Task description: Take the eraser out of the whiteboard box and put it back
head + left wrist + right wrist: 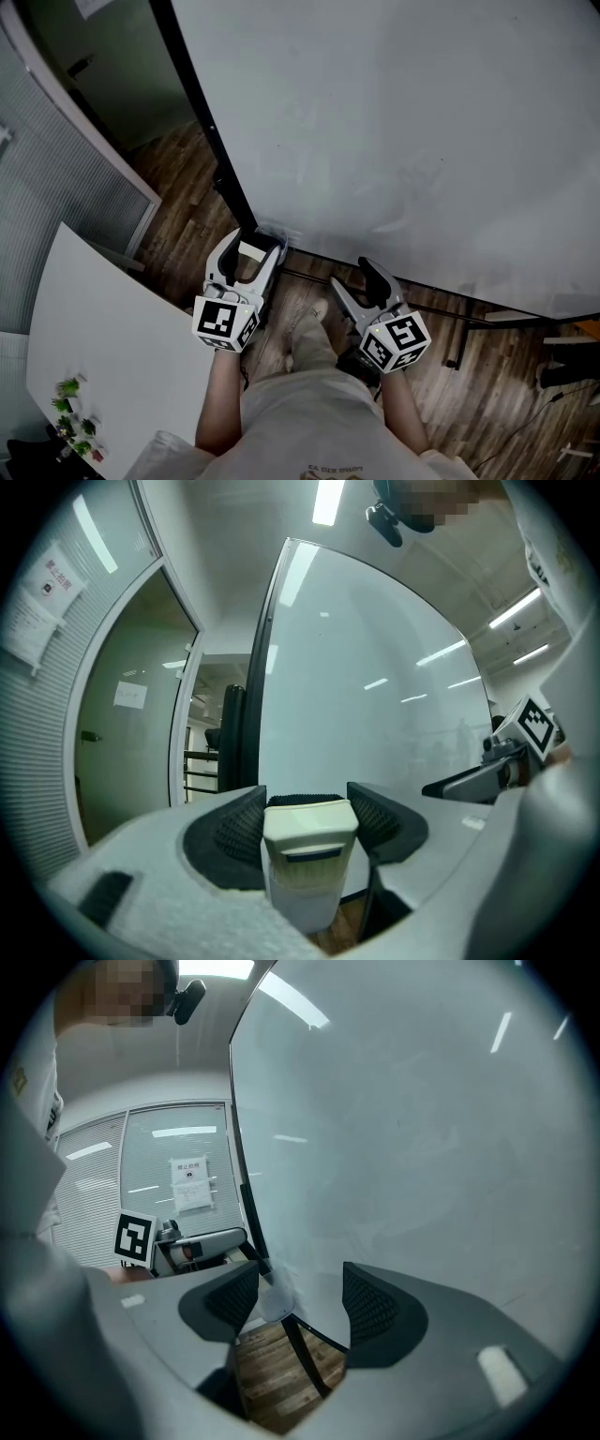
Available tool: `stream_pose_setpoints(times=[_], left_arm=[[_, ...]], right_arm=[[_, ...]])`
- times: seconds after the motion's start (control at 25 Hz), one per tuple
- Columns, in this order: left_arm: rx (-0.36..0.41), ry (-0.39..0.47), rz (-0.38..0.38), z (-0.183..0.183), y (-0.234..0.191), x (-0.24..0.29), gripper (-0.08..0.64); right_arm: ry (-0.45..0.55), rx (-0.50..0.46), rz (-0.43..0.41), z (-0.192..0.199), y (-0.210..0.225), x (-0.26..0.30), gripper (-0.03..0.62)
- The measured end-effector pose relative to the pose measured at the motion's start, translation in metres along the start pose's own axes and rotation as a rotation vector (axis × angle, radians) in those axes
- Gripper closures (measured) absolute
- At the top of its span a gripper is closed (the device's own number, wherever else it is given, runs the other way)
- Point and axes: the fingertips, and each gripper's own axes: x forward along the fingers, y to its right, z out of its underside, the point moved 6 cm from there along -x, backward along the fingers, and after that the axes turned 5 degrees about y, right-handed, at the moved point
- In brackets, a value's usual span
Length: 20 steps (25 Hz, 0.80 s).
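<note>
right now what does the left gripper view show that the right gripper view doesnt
Only the left gripper view: the left claw shut on the white eraser. Only the right gripper view: the right claw open with nothing in it, and the clear box at the whiteboard's lower corner. Both: the whiteboard, its black frame edge, and the other claw off to the side.

The left gripper [307, 806] is holding the cream eraser [309, 860] upright between its ribbed dark pads [239, 832] — they are pressing on its sides. Ahead, the whiteboard [375, 686] is filling most of the view, with ceiling lights reflecting in it and its dark frame [258, 696] running up its left edge. At the far right the right gripper [464, 784] is showing — well apart from the eraser.
</note>
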Motion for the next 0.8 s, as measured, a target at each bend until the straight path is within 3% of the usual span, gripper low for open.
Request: stream_pose_setpoints(times=[0.8], left_arm=[[0.003,-0.058,0.027,0.021,-0.002,0.012,0.293]], right_arm=[[-0.02,0.007,0.008,0.005,0.007,0.01,0.308]])
